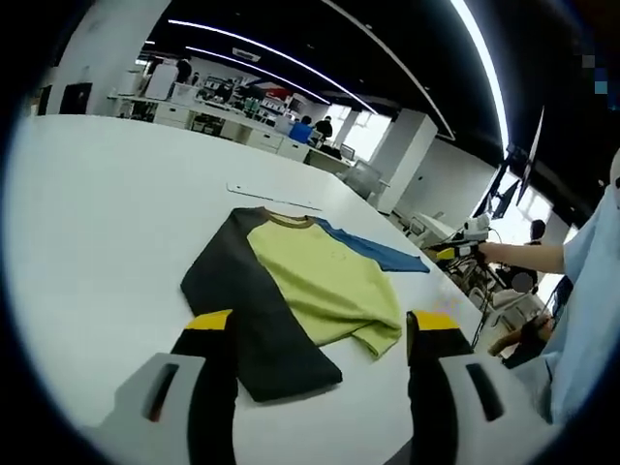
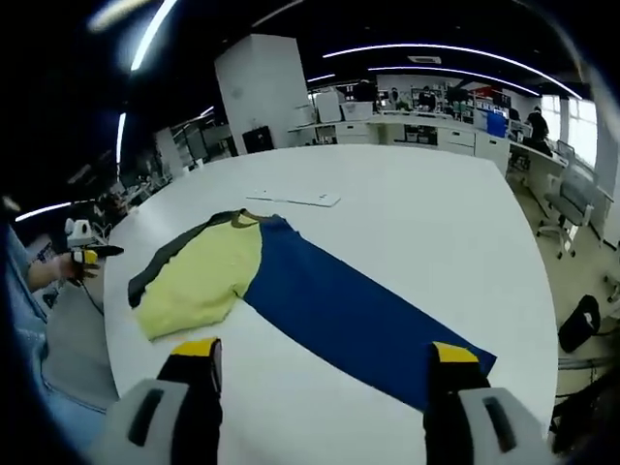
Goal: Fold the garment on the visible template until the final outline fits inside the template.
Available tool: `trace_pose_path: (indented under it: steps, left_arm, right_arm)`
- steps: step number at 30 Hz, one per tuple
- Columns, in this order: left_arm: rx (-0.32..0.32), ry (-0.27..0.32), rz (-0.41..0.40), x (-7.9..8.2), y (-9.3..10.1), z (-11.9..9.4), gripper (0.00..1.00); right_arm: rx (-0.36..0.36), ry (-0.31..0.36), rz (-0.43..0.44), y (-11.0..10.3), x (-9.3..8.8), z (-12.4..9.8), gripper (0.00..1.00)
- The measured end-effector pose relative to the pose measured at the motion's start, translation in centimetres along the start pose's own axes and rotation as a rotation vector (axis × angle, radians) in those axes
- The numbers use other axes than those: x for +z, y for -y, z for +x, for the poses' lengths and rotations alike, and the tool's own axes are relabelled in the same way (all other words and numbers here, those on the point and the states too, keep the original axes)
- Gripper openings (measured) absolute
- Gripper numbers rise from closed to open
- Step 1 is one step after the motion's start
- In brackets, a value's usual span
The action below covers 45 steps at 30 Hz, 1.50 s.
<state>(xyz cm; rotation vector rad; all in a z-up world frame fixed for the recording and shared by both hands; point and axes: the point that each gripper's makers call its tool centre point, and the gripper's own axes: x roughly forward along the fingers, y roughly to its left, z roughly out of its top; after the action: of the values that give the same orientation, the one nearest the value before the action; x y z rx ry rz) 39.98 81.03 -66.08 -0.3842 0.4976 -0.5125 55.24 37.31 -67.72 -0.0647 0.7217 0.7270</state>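
A long-sleeved garment point(image 1: 325, 276) lies flat on the white table point(image 1: 107, 223). Its body is yellow-green, one sleeve is dark grey point(image 1: 247, 315) and the other is blue point(image 1: 373, 250). My left gripper point(image 1: 322, 325) stands open above the end of the dark sleeve and holds nothing. In the right gripper view the blue sleeve point(image 2: 339, 305) runs toward me from the yellow-green body point(image 2: 199, 276). My right gripper point(image 2: 325, 351) is open over that sleeve's end, with nothing between its jaws. A thin white flat strip point(image 1: 276, 199) point(image 2: 295, 199) lies just beyond the collar.
The table edge point(image 2: 528, 320) runs close to the blue sleeve's cuff. A person's hand holds the other gripper at the table's side point(image 1: 455, 250) point(image 2: 82, 257). Desks, chairs and people fill the office behind.
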Motion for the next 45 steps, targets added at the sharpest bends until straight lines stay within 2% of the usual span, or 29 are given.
trace_pose_path:
  steps: [7, 17, 28, 29, 31, 35, 39, 42, 45]
  left_arm:
    - [-0.021, -0.003, 0.008, -0.5, 0.2, 0.0, 0.68]
    - [-0.054, 0.006, 0.028, -0.2, 0.0, -0.6, 0.68]
    - [-0.088, -0.053, 0.122, -1.5, 0.4, 0.1, 0.67]
    - [-0.089, -0.072, 0.155, -1.8, 0.4, 0.2, 0.67]
    - [-0.09, -0.088, 0.189, -2.2, 0.6, 0.3, 0.66]
    - [-0.101, -0.075, 0.172, -2.4, 0.9, 0.5, 0.64]
    - [-0.094, -0.092, 0.219, -3.0, 1.2, 0.6, 0.64]
    - [-0.09, -0.123, 0.285, -3.7, 1.2, 0.6, 0.62]
    - [-0.042, -0.131, 0.359, -3.7, 0.4, 0.7, 0.62]
  right_arm:
    - [0.043, 0.02, -0.043, -3.9, 0.5, -0.5, 0.86]
    - [0.064, 0.045, -0.043, -7.2, 0.3, -1.2, 0.84]
    - [0.085, 0.066, -0.022, -10.8, -0.5, -0.7, 0.83]
    - [0.09, 0.063, -0.028, -11.3, -0.7, -0.7, 0.83]
    - [0.102, 0.059, -0.028, -11.9, -0.9, -0.6, 0.83]
    - [0.111, 0.048, -0.034, -12.6, -1.1, -0.4, 0.83]
    - [0.118, 0.037, -0.055, -13.1, -1.2, -0.6, 0.82]
    - [0.119, 0.038, -0.05, -13.0, -1.1, -0.8, 0.82]
    - [0.117, 0.041, -0.042, -13.0, -1.1, -0.9, 0.82]
